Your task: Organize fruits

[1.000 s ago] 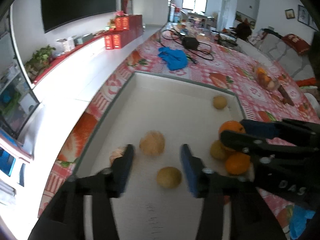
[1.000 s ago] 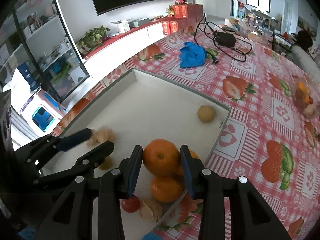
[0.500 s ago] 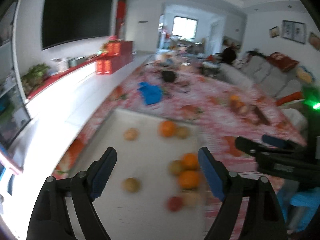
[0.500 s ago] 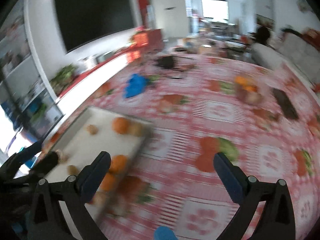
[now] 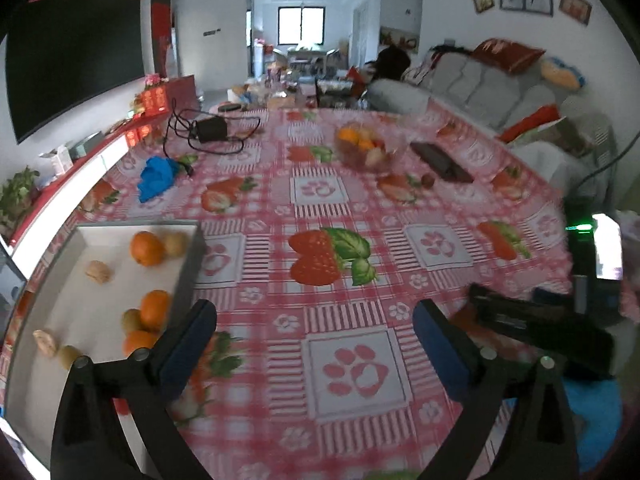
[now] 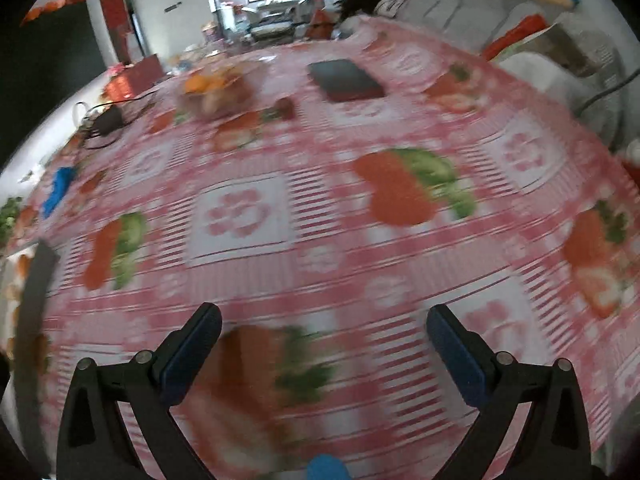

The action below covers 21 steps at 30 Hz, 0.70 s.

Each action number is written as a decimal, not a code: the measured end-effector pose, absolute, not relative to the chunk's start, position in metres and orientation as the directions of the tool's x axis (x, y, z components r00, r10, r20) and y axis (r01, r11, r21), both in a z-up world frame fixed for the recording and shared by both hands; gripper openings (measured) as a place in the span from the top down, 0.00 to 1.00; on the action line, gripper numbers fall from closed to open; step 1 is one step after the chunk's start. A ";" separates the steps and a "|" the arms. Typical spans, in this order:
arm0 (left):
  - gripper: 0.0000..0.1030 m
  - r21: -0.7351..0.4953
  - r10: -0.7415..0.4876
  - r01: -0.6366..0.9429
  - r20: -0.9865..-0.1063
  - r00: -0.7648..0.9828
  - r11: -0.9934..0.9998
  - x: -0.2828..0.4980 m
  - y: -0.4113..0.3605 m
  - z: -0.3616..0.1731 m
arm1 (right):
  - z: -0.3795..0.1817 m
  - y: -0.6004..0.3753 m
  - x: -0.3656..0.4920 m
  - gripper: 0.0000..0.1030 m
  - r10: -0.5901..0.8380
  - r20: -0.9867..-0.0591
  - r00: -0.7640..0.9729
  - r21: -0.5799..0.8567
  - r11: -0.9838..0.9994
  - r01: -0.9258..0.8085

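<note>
While the strawberry-print surface (image 5: 320, 208) fills both views, a white tray (image 5: 188, 264) at its left edge holds the oranges (image 5: 147, 247) and other fruit. Over bare cloth, the left gripper (image 5: 314, 320) is still opening, empty; the right gripper (image 6: 323, 326) gapes wide, empty.
</note>
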<state>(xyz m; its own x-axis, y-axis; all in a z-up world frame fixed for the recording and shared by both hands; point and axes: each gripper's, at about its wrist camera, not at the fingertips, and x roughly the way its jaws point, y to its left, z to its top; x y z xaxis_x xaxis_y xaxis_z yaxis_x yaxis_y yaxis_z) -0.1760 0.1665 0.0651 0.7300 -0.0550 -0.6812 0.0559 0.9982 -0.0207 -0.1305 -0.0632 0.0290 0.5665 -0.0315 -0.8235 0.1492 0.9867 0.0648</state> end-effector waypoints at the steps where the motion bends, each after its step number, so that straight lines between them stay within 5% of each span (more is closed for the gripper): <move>1: 0.03 -0.010 -0.043 0.050 -0.687 0.725 0.999 -0.170 0.162 0.060 | 0.028 -0.069 -0.129 0.00 -0.035 -0.824 0.565 0.062 0.986 0.152; 8: 0.03 0.041 0.031 0.000 -0.746 0.665 0.999 -0.130 0.147 0.026 | 0.028 -0.072 -0.129 0.00 -0.069 -0.816 0.573 0.004 0.992 0.125; 21: 0.00 -0.010 -0.010 0.003 -0.819 0.574 1.000 -0.113 0.147 0.001 | 0.027 -0.068 -0.130 0.00 -0.040 -0.811 0.584 0.014 0.996 0.089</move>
<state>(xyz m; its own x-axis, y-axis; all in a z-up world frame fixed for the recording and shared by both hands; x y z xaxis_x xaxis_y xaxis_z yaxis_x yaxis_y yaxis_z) -0.1128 0.1467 0.0009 0.5738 -0.0097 -0.8190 0.0032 0.9999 -0.0096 -0.1297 -0.0677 0.0267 0.5842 -0.0403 -0.8106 0.0885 0.9960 0.0143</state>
